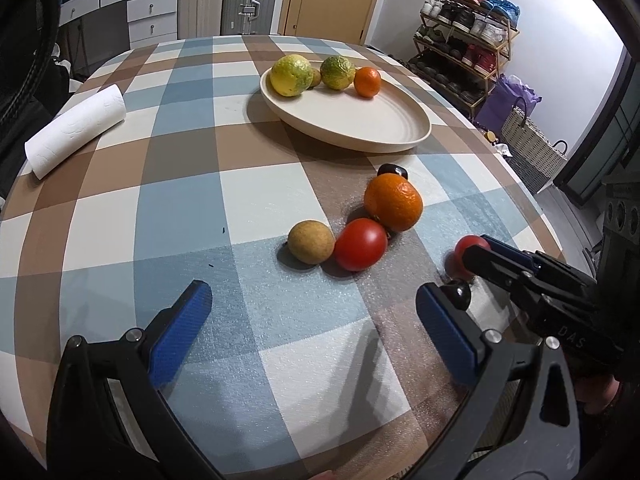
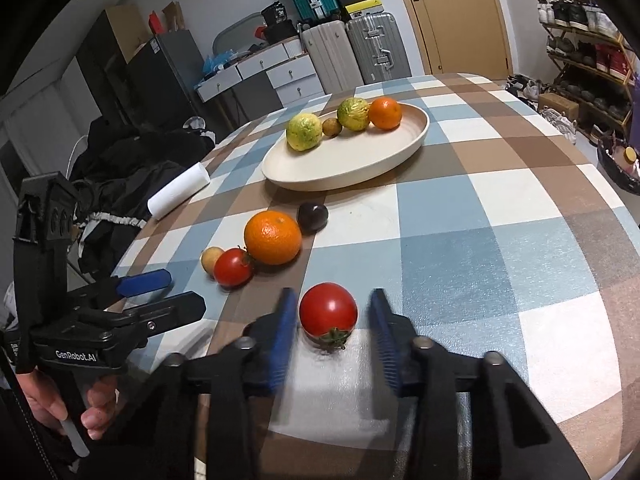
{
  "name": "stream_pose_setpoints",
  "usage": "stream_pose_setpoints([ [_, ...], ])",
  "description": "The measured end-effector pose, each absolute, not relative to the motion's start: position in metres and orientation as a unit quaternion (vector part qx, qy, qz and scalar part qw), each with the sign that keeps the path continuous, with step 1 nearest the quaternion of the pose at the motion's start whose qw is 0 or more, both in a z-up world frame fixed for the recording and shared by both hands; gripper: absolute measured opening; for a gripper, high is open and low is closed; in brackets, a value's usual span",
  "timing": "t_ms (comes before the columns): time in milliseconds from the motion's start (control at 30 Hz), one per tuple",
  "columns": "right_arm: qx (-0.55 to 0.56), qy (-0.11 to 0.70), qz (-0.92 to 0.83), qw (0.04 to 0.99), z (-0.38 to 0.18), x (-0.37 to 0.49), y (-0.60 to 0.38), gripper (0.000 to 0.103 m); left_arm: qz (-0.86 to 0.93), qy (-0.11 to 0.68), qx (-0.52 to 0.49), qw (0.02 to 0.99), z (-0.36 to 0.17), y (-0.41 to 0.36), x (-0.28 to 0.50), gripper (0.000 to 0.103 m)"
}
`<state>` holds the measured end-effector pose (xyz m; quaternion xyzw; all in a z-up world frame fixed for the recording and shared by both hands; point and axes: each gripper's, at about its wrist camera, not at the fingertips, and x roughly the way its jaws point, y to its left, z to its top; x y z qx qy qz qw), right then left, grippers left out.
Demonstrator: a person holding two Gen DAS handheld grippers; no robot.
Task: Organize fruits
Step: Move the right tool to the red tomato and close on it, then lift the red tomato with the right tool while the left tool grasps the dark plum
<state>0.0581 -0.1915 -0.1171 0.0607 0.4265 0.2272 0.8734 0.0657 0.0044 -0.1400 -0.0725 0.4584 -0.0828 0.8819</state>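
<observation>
A small red tomato (image 2: 328, 310) lies on the checked cloth between the blue pads of my right gripper (image 2: 331, 292). The left pad is almost against it; a narrow gap shows at the right pad (image 2: 386, 340), so it reads as open. My left gripper (image 1: 312, 290) hovers open and empty, short of a tan round fruit (image 1: 311, 242), a second tomato (image 1: 360, 244), a large orange (image 1: 394, 202) and a dark plum (image 1: 392, 170). Farther back, the cream oval plate (image 1: 360, 128) holds two green-yellow citrus fruits, a small brown fruit and a small orange.
A white paper towel roll (image 1: 76, 128) lies at the table's left edge. Dark clothes (image 2: 132, 168) are heaped beside the table on the left. Suitcases (image 1: 224, 0) and a shoe rack (image 1: 464, 40) stand beyond it. A hand (image 2: 92, 408) holds the left gripper's handle.
</observation>
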Motion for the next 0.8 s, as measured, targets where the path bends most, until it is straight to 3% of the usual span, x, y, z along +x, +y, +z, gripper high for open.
stream_pose_setpoints([
  [133, 0.050, 0.419, 0.226, 0.878, -0.115, 0.055, -0.189, 0.030, -0.089, 0.454, -0.073, 0.883, -0.138, 0.003, 0.065, 0.102],
  [800, 0.051, 0.397, 0.191, 0.896, -0.110, 0.054, -0.209, 0.029, -0.216, 0.468, -0.047, 0.856, -0.135, -0.057, 0.056, 0.102],
])
